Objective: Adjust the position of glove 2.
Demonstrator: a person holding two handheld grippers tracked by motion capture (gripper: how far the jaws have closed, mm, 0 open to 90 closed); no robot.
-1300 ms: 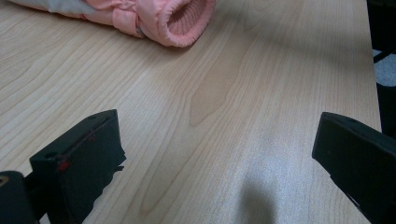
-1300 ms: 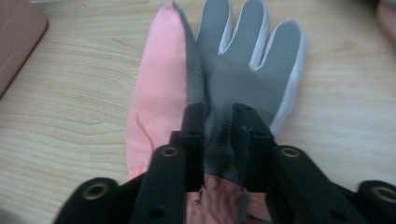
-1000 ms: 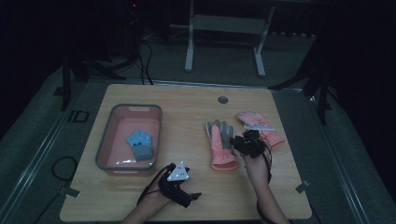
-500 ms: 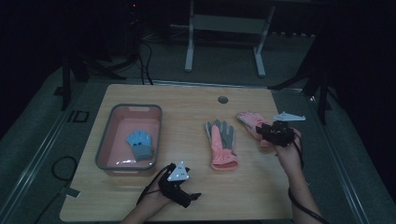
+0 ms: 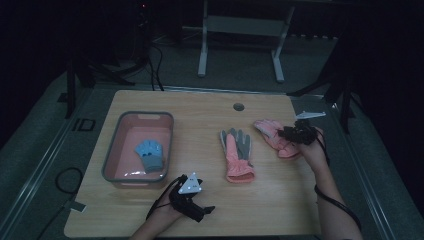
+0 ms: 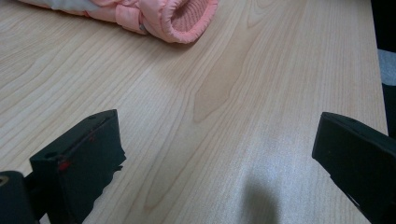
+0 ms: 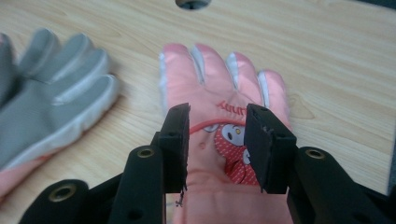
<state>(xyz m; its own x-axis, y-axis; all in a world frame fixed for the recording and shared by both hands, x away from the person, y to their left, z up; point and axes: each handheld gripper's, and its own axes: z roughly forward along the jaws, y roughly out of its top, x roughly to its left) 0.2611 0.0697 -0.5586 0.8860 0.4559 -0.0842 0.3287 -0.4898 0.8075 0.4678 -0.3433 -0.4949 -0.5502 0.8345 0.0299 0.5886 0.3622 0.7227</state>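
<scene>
Gloves are lying across the wooden table (image 5: 280, 200), and going left to right the scene is reading like this: a grey-rimmed pink bin (image 5: 116, 150) is sitting at the left with a small blue glove (image 5: 150, 154) inside it; the left gripper (image 5: 192, 202) is resting near the table's near edge, just right of the bin, its jaws standing wide apart with nothing but bare wood between them; the grey-palmed glove (image 5: 237, 152) is lying at the middle, cuff toward the person and fingers pointing far; and the pink glove (image 7: 219, 140) is lying at the right, apart from its grey-palmed neighbour. The right gripper (image 7: 217, 149) is hovering directly over this pink glove, looking along its long axis from the cuff end toward the fingertips (the cartoon patch on the back is showing between the jaws). Those jaws have just been opening and are standing partly spread, straddling the middle of the glove's back without pinching it. The right hand (image 5: 315, 150) is clearly the nearer one, reaching in from the near right with the forearm angled toward the far side, so a short drop straight down seems to be what a grasp would need.
</scene>
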